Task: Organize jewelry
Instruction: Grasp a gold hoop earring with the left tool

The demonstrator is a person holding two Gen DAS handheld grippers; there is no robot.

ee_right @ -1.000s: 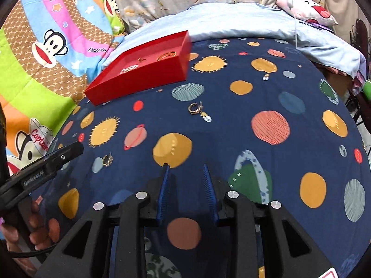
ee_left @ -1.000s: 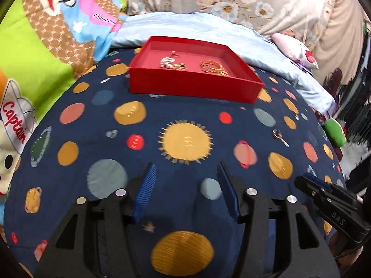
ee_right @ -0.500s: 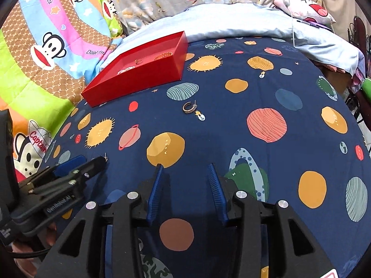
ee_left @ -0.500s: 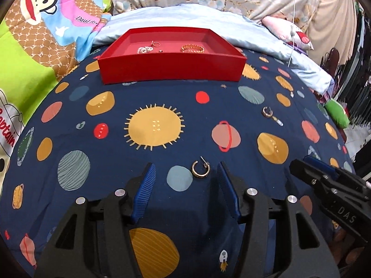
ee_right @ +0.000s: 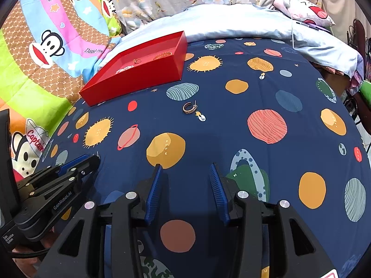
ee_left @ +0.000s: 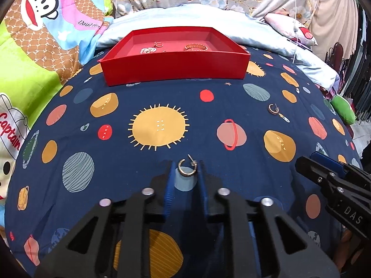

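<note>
My left gripper (ee_left: 186,170) has its blue jaws closed in on a gold hoop earring (ee_left: 187,168) lying on the dark planet-print bedspread; the hoop sits between the fingertips, touching both. A second hoop earring (ee_left: 273,109) lies further right; it also shows in the right wrist view (ee_right: 189,108). The red tray (ee_left: 175,67) holds a bracelet (ee_left: 196,46), a ring (ee_left: 158,44) and a pearly piece (ee_left: 148,50). My right gripper (ee_right: 184,173) is open and empty, low over the bedspread. The left gripper shows in the right wrist view (ee_right: 92,159).
A light blue blanket (ee_left: 255,34) and floral pillows lie behind the tray. A cartoon monkey quilt (ee_left: 34,46) covers the left side. The bed edge drops off at the right, near a green object (ee_left: 343,111). A small pendant (ee_right: 262,76) lies far right.
My left gripper moved forward and its jaws narrowed around the gold hoop earring. The right gripper's jaws opened wider.
</note>
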